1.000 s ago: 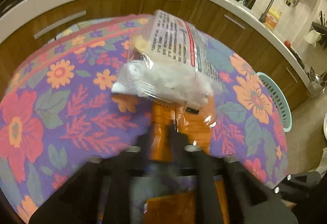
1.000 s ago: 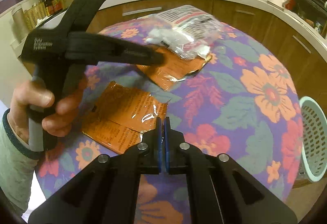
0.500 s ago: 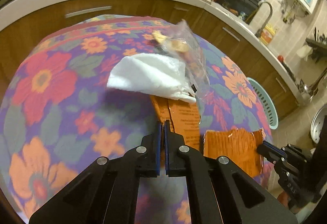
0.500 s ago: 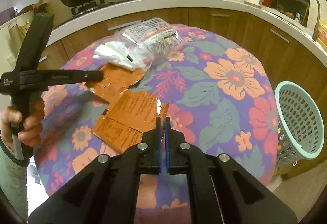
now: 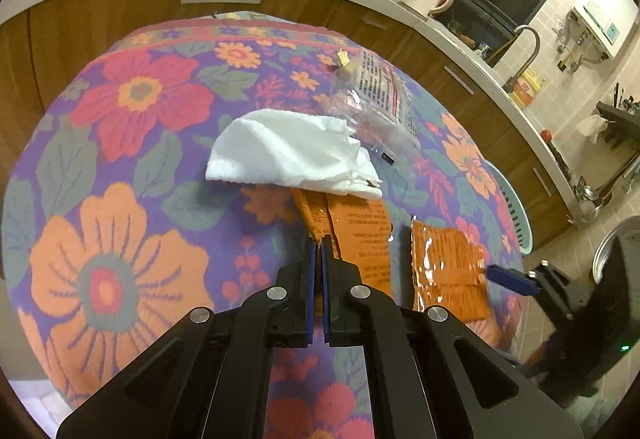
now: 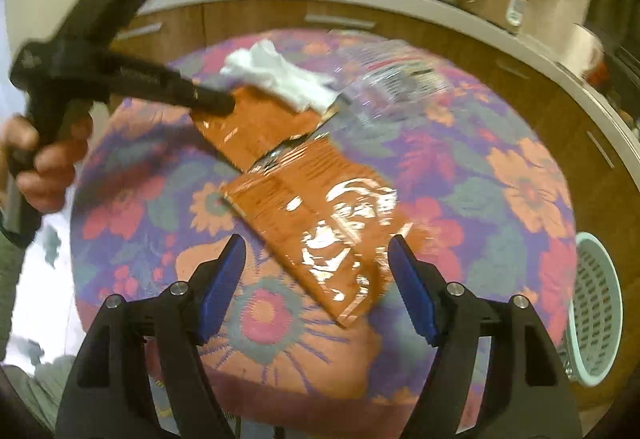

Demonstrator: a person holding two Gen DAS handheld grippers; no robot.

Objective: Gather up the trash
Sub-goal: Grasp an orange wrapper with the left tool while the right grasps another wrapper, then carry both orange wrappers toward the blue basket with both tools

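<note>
Step in hand, judged: right gripper (image 6: 316, 271) taking the near orange wrapper (image 6: 320, 215) off the floral tablecloth (image 6: 520, 179). Its jaws are opening, nothing between the pads yet; the wrapper's near corner lies just ahead, at 12 o'clock from the gap. To do it well: lower until one pad slides under the crinkled corner, straddle the edge, then close, since flat foil slips. Left gripper (image 5: 318, 251) is clenched, its tips at the edge of the far orange wrapper (image 5: 352, 227); whether it pinches the foil I cannot tell. White tissue (image 5: 292, 155) and clear bag (image 5: 376, 103) lie beyond, at 12 o'clock. Basket (image 6: 596, 315) stands off the table at 3 o'clock.
</note>
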